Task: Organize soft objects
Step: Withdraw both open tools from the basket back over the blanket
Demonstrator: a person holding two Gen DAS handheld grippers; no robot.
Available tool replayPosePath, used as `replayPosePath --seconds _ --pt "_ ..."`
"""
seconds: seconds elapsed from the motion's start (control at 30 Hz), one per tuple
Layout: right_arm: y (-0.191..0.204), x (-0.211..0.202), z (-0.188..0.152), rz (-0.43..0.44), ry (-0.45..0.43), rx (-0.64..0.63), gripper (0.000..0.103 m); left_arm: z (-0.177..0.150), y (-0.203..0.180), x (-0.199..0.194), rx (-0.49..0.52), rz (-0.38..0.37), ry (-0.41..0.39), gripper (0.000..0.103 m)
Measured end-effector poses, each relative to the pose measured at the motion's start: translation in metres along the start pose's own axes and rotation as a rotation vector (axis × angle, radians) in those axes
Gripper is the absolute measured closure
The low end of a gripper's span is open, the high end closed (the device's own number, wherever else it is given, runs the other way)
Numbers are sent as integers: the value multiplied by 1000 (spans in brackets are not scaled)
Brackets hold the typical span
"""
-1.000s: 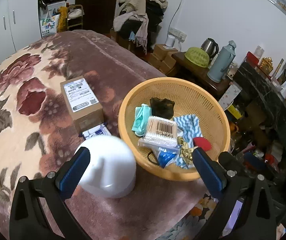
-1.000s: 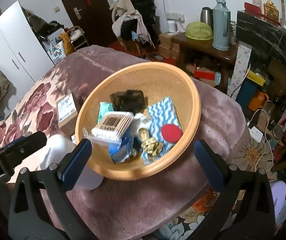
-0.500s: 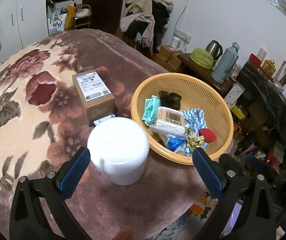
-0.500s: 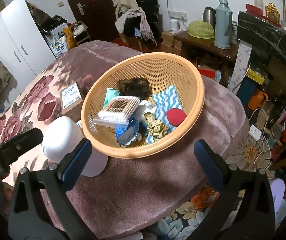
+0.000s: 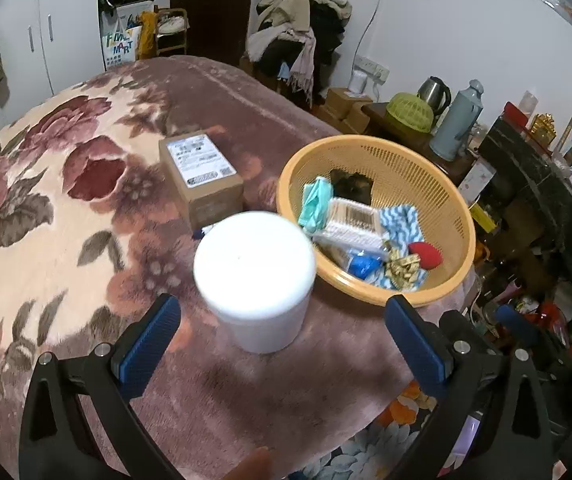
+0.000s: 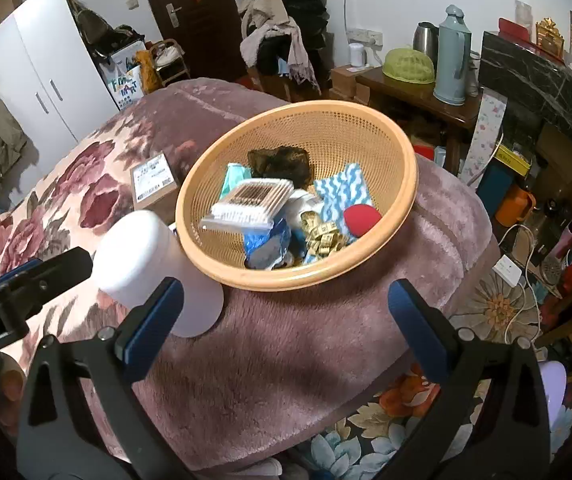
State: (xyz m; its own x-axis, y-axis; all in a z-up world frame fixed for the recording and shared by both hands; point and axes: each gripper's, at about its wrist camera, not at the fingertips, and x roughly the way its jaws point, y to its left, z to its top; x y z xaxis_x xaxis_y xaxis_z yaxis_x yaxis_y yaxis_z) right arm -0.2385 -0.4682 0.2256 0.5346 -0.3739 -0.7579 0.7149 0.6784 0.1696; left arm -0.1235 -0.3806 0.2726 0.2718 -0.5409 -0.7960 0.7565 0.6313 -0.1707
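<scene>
**Both grippers pulled back from the basket**

Since the earlier frame both grippers had backed away, so the basket [image 6: 406, 184] looked smaller. The left gripper [image 5: 282, 344] and the right gripper [image 6: 286, 326] had their jaws spread wide, holding nothing. The blue cloth [image 6: 342, 192] lay inside the basket, beside the white jar [image 5: 256, 272] on the blanket [image 5: 66, 220].

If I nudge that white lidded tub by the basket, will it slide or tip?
The white tub stands upright on plush blanket, so it would probably drag and tip rather than slide. Its smooth plastic wall may slip between the fingers. Weight unknown: contents hidden.
</scene>
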Motion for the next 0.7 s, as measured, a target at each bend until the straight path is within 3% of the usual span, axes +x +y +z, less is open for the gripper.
replayPosePath --seconds 0.47,0.7 --pt "32 9 -28 8 40 -59 0 -32 43 3 -64 87 13 1" --pt "46 8 -38 9 40 -84 0 -40 57 0 -72 90 12 1"
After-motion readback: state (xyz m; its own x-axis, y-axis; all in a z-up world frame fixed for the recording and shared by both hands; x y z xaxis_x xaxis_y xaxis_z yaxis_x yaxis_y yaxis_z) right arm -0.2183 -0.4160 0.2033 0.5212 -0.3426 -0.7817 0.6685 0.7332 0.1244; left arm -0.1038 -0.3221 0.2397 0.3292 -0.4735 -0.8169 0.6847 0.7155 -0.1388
